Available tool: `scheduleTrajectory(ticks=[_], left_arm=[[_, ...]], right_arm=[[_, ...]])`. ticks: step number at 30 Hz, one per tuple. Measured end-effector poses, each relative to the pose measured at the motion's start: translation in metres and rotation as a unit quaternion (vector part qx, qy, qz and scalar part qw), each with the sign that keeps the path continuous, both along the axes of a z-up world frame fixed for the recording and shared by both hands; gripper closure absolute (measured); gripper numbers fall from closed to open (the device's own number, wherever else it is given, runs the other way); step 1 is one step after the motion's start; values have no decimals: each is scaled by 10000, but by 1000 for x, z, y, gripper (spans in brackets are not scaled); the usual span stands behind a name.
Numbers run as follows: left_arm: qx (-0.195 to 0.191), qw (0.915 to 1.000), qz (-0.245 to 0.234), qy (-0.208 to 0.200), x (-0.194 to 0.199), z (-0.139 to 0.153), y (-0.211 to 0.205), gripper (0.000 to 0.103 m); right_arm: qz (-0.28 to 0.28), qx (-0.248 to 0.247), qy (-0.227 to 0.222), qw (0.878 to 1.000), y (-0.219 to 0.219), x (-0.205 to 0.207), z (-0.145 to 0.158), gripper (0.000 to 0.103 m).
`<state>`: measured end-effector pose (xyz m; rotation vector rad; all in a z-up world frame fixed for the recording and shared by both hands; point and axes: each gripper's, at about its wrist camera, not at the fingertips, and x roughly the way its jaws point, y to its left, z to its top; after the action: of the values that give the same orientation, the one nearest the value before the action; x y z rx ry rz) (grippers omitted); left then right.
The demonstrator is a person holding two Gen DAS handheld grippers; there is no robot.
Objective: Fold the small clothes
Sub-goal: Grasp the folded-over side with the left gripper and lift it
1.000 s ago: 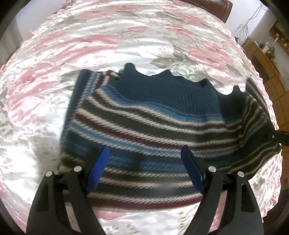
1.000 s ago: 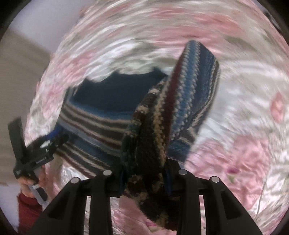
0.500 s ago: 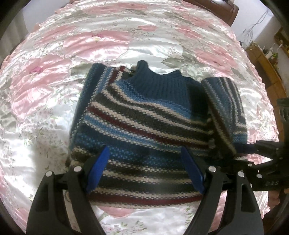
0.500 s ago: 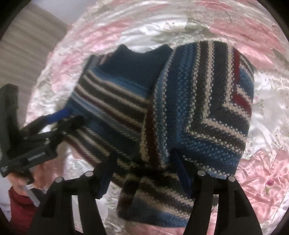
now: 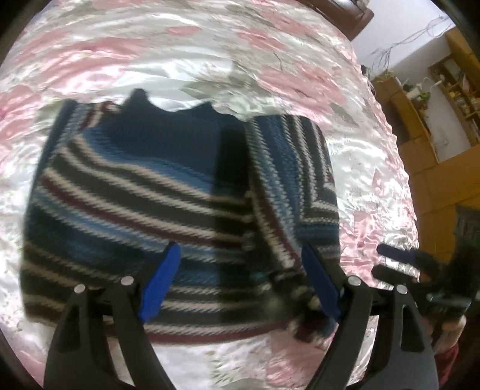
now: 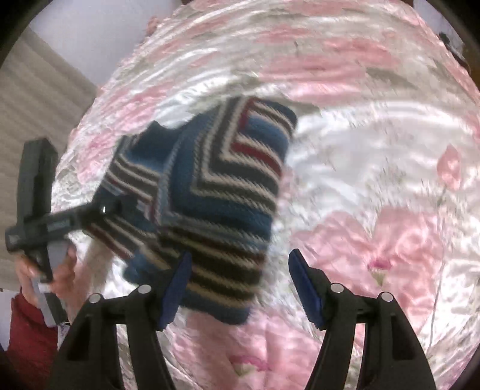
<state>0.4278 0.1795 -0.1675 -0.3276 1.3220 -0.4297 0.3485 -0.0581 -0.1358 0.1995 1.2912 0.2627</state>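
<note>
A small knitted sweater (image 5: pixel 135 195), striped blue, black, white and maroon with a navy collar (image 5: pixel 171 132), lies flat on the satin bedspread (image 5: pixel 210 60). Its right side (image 5: pixel 291 168) is folded over the body. My left gripper (image 5: pixel 240 282) hovers open above the hem, holding nothing. The right gripper (image 5: pixel 396 258) shows at the right edge, off the cloth. In the right wrist view the sweater (image 6: pixel 210 195) lies left of centre. My right gripper (image 6: pixel 241 288) is open over its lower right corner, with nothing held. The left gripper (image 6: pixel 60 219) sits at the sweater's left, held by a hand (image 6: pixel 45 270).
The pink and white floral bedspread (image 6: pixel 375 150) spreads widely to the right of the sweater. Wooden cabinets (image 5: pixel 435 180) stand beyond the bed's right edge and a dark headboard (image 5: pixel 345 15) at the far end. A red sleeve (image 6: pixel 27 330) is at lower left.
The right gripper carried the sweater's right side over the body, opened, let it go and drew back to the right. The left gripper stayed open near the hem.
</note>
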Motion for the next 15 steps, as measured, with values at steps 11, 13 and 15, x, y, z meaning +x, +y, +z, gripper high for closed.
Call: scheduleTrajectory(ticks=[11,13,15], left_arm=[[-604,9957,-49,707,17,-40,-46,21],[-485,9960,-127,734,15,-46,-54,21],[-398,9965,-151,713,13,-49,-59,21]], right_arm=[[-277,157,260,9992,-38,-16,-34,35],[-339,174,300,9988,-43,-18,-39,35],[-364,188,339,9986,-47,-20,-44,35]])
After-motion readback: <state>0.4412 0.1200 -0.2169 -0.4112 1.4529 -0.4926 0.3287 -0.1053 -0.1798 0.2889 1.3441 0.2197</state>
